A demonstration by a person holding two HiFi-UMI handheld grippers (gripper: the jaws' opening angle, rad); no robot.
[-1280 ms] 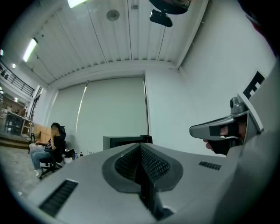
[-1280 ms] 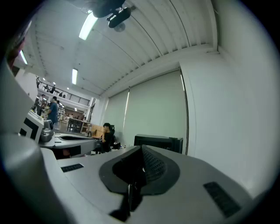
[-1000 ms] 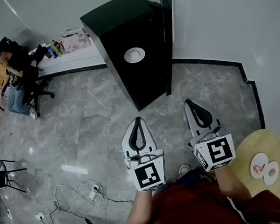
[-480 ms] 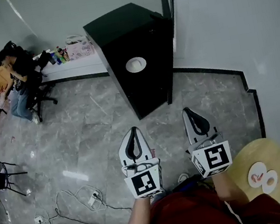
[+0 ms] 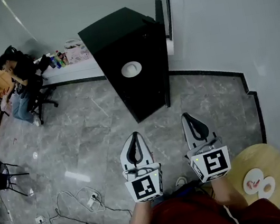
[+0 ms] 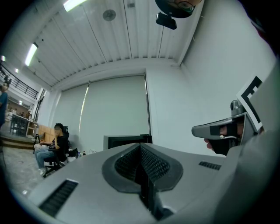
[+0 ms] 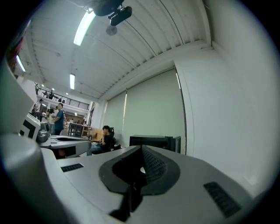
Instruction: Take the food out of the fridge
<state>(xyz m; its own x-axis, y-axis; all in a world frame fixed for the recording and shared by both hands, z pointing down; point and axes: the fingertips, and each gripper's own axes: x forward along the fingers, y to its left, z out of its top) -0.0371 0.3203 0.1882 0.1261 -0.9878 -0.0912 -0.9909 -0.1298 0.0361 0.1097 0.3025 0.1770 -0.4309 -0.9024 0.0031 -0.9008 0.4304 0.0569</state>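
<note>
A black fridge (image 5: pixel 142 81) stands on the floor against the white wall, with a white dish (image 5: pixel 131 69) on its top. No food shows, and I cannot tell whether its door is ajar. My left gripper (image 5: pixel 133 135) and right gripper (image 5: pixel 187 116) are held level side by side, a short way in front of the fridge and pointing towards it. Both are shut with nothing between the jaws. The fridge (image 6: pixel 127 140) shows beyond my left gripper (image 6: pixel 141 147) in the left gripper view. In the right gripper view the fridge (image 7: pixel 154 141) lies past my right gripper (image 7: pixel 142 149).
A round wooden table (image 5: pixel 274 157) with small plates (image 5: pixel 259 185) is at my right. A person (image 5: pixel 15 72) sits on an office chair at the far left by a low white shelf (image 5: pixel 76 67) with bottles. Cables and a power strip (image 5: pixel 94 200) lie on the marble floor.
Both grippers sit a little lower in the head view and the wooden table has slid down the frame. Both stay shut and level.
</note>
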